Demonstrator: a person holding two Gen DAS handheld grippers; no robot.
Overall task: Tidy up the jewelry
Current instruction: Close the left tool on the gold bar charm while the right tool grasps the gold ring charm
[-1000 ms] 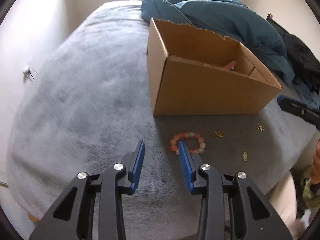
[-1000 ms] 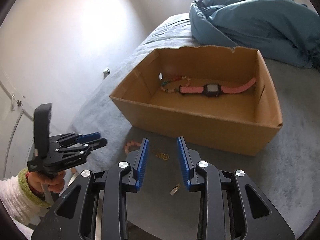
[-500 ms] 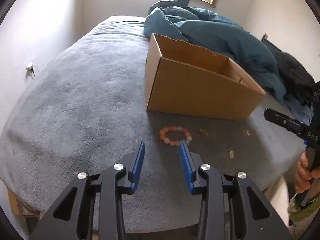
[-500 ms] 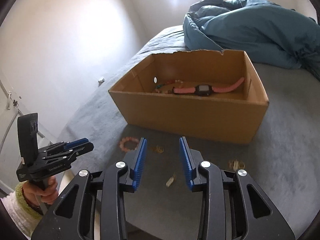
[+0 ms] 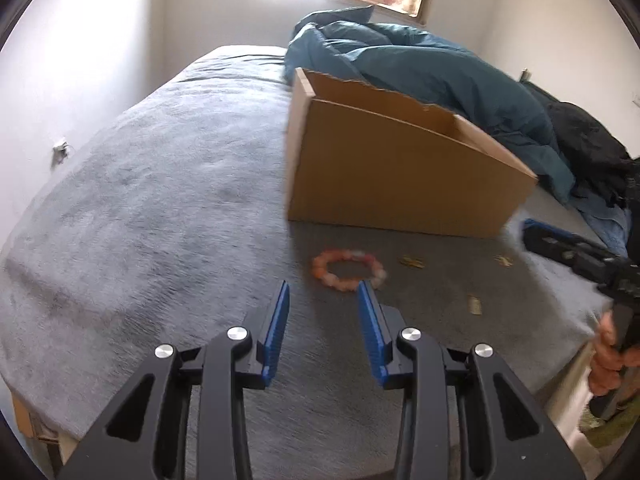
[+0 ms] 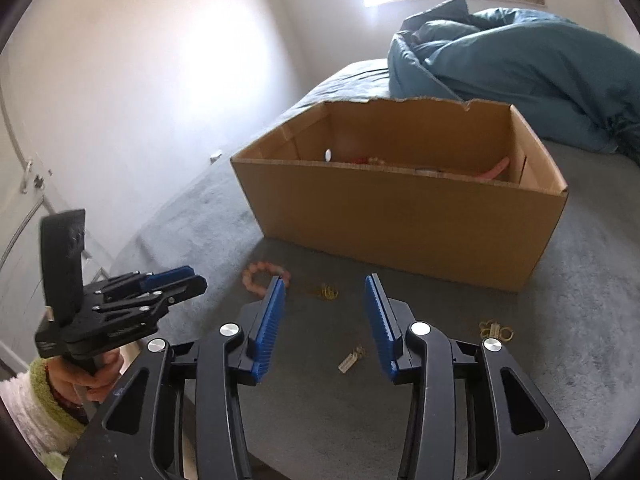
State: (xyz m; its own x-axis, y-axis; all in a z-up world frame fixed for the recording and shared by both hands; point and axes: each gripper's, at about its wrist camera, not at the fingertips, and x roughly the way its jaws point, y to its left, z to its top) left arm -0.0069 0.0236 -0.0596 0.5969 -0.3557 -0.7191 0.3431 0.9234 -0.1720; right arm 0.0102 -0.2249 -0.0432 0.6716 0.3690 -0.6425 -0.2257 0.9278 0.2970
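Observation:
An orange and pink bead bracelet lies on the grey bed cover in front of an open cardboard box; it also shows in the right wrist view. My left gripper is open and empty, just short of the bracelet. My right gripper is open and empty above small gold pieces: a tangle, a rectangular charm and gold rings. The box holds a pink watch strap and beads, mostly hidden by its wall.
A crumpled teal duvet lies behind the box. Dark clothes sit at the right. The bed's near edge runs under both grippers. The left gripper shows in the right wrist view, the right gripper in the left wrist view.
Both grippers have pulled back and tilted up, so the box looks lower and its inside is less visible. The right gripper's jaws have opened wider. The jewelry has not moved.

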